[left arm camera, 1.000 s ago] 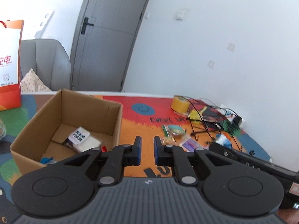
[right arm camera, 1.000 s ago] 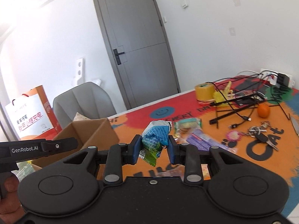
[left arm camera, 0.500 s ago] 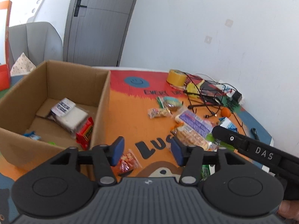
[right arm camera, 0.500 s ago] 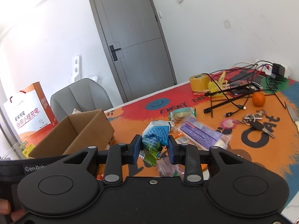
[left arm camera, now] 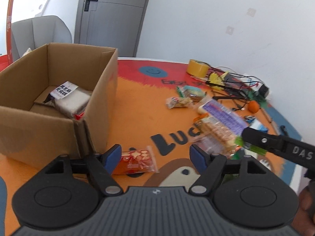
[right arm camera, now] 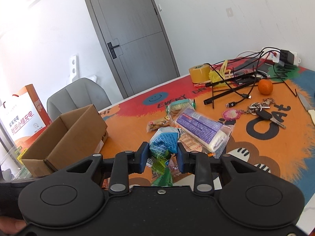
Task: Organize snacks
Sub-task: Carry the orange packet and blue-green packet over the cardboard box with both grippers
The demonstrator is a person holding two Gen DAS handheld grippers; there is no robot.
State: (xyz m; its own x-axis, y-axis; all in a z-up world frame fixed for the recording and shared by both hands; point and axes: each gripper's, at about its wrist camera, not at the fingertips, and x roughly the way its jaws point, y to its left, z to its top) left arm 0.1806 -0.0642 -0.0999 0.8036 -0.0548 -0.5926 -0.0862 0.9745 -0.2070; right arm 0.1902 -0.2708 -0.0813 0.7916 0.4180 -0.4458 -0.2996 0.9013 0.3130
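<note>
An open cardboard box stands on the left of the colourful mat, with a white packet inside. My left gripper hovers low in front of the box, its jaws opening. A small red snack packet lies on the mat just inside its left finger, and the pads do not touch it. My right gripper is shut on a crumpled blue and green snack wrapper held above the mat. Loose snacks, among them a purple packet, lie in the middle.
A yellow tape roll, tangled black cables, an orange, keys and a knife crowd the far right of the mat. A grey chair and an orange paper bag stand behind the box.
My left gripper's jaws went from nearly shut to wide apart as it sank toward the mat, bringing the red packet into view. The right gripper lowered slightly, still holding the wrapper.
</note>
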